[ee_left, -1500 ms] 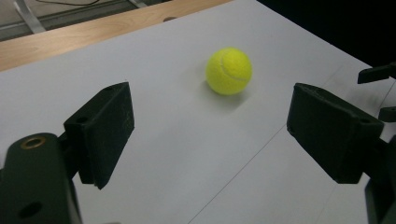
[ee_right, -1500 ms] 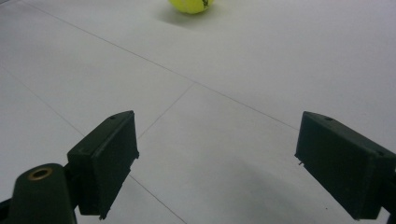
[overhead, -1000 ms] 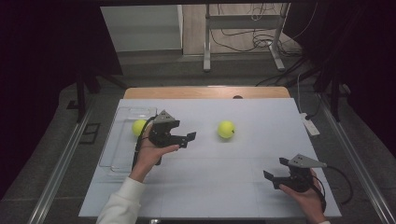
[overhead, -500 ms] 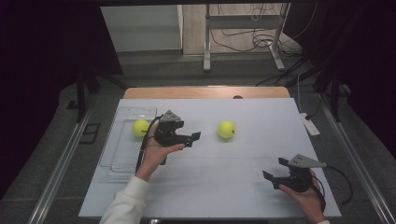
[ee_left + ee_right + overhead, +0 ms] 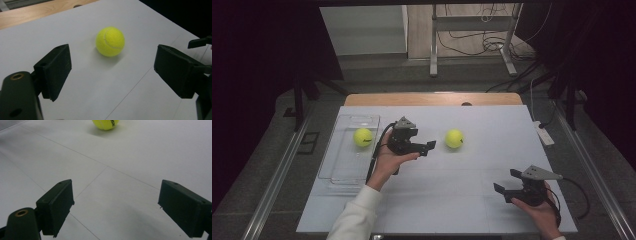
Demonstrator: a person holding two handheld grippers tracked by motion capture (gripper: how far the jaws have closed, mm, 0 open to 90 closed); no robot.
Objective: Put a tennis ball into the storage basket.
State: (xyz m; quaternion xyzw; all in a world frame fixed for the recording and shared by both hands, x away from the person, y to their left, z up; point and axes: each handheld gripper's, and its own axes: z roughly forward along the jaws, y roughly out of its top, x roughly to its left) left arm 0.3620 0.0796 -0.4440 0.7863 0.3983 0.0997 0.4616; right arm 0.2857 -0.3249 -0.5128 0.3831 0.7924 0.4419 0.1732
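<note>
Your left gripper (image 5: 428,146) hangs with jaws spread, empty, over the white table (image 5: 452,200), pointing at the ball (image 5: 454,138) just beyond it. Your right gripper (image 5: 504,186) is spread too, near the front edge. Another ball (image 5: 362,137) lies in the clear tray (image 5: 343,176). The room around is dark.

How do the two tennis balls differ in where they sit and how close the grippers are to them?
The tennis ball in the tray lies inside the clear tray at the table's left; the loose tennis ball rests on the bare white table near the middle. The left gripper points its open, empty jaws at the loose tennis ball, while the tennis ball in the tray sits behind that hand. Both are yellow-green, alike in size, and untouched.
</note>
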